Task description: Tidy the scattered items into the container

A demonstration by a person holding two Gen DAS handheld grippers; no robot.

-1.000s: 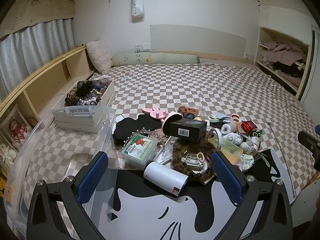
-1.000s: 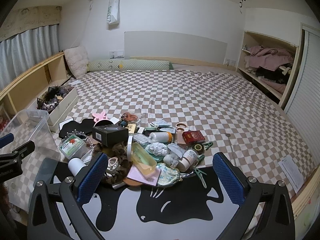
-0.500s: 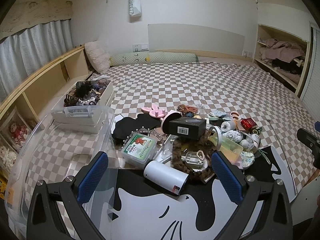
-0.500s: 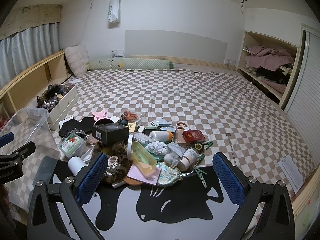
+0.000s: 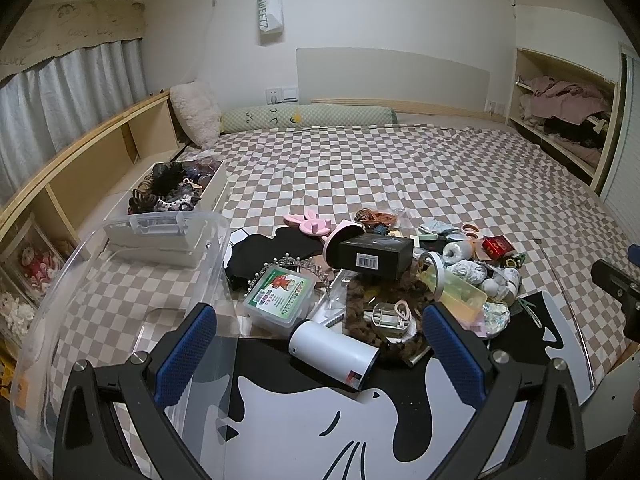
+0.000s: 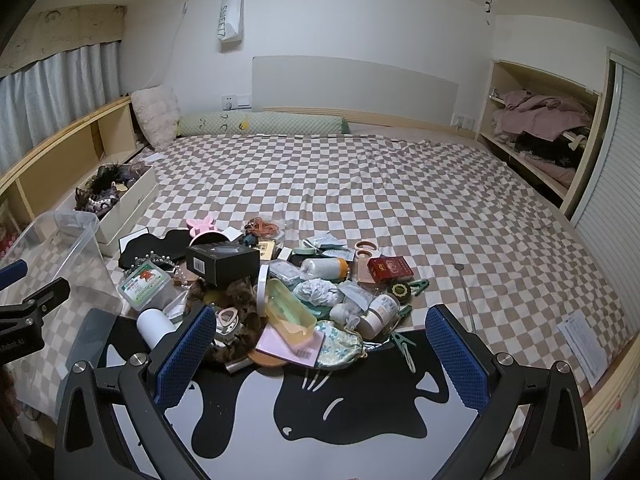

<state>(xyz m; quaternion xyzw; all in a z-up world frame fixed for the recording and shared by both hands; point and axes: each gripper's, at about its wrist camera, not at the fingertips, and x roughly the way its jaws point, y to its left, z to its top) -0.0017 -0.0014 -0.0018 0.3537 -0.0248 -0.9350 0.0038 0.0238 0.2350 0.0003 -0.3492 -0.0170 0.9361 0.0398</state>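
A heap of small items lies on the bed's near edge: a black box point(image 5: 376, 254), a white cylinder point(image 5: 334, 349), a green-lidded clear case point(image 5: 280, 298), a red box point(image 6: 390, 269) and a yellow-green case point(image 6: 289, 307). A clear plastic bin point(image 5: 120, 280) stands empty at the left. My left gripper point(image 5: 320, 356) hovers open just short of the white cylinder. Over the black-and-white mat point(image 6: 320, 404), my right gripper point(image 6: 320, 356) is open with nothing between its fingers, near the pile's front.
A white box point(image 5: 176, 204) full of hair accessories sits behind the clear bin. Wooden shelves run along the left wall, and a clothes shelf point(image 6: 540, 128) stands at the right. The checkered bedspread point(image 6: 360, 184) stretches beyond the pile. A paper sheet point(image 6: 580, 340) lies at the right edge.
Both grippers have crept slightly forward and the views shifted a little. Nothing was taken hold of; the items lie as before.
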